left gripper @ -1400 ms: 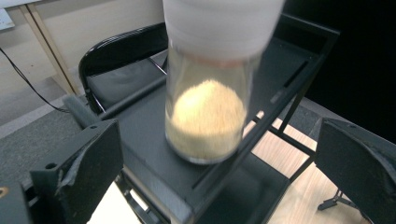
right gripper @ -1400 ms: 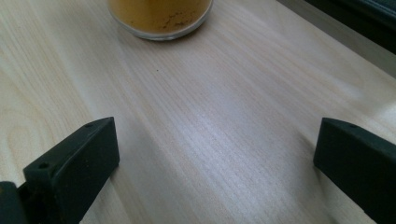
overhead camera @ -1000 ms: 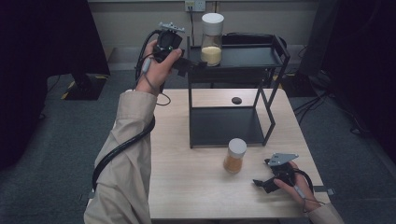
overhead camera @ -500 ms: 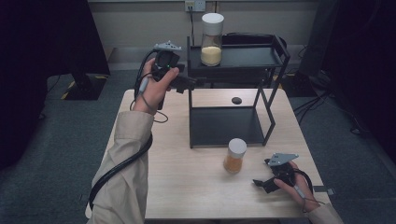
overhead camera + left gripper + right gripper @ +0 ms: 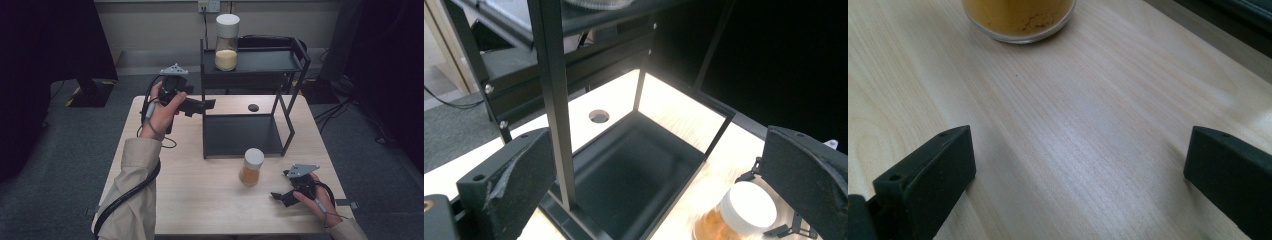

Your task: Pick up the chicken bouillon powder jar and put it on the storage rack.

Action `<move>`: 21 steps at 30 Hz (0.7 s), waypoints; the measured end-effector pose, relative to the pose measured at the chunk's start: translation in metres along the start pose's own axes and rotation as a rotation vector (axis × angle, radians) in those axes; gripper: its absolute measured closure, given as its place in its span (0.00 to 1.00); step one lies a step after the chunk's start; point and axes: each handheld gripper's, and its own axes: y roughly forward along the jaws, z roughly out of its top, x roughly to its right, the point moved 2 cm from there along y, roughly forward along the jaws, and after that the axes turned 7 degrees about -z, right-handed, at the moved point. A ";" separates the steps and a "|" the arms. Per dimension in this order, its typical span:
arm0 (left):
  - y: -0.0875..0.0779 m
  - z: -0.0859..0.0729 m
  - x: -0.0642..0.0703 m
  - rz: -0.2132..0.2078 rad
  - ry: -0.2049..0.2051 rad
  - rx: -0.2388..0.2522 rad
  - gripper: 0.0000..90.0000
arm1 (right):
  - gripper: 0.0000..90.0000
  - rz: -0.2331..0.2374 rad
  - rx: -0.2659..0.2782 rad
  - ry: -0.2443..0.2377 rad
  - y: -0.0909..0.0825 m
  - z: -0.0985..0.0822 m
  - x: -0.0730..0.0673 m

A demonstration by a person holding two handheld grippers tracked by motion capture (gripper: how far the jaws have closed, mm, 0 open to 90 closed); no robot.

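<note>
1. Amber-filled jar [image 5: 251, 167] with a white lid stands on the wooden table [image 5: 200, 200], in front of the black rack [image 5: 240, 135].
2. Right gripper [image 5: 280, 196] rests near it, jaws spread, empty.
3. Left gripper [image 5: 207, 105], jaws wide apart, hovers beside the rack's post.
4. Another jar [image 5: 226, 42] tops the rack.

Pale wood-grain table [image 5: 200, 200], smooth with a soft sheen, at the middle of the frame. The shelf rack [image 5: 280, 107] above centre is matt black metal. Clear, glossy jar [image 5: 250, 167] below it, matt white lid. Right gripper [image 5: 283, 196], lower right, is matt black plastic, rough-edged. Grey carpeted floor [image 5: 65, 165] at the left looks coarse.
</note>
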 end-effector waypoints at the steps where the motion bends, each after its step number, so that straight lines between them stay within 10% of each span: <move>1: 0.000 -0.002 0.001 -0.001 0.001 -0.001 0.01 | 0.00 0.000 0.000 0.000 0.000 0.000 0.000; 21: -0.006 -0.041 0.014 -0.021 0.000 -0.016 0.02 | 0.00 0.000 0.000 0.000 0.000 0.000 0.000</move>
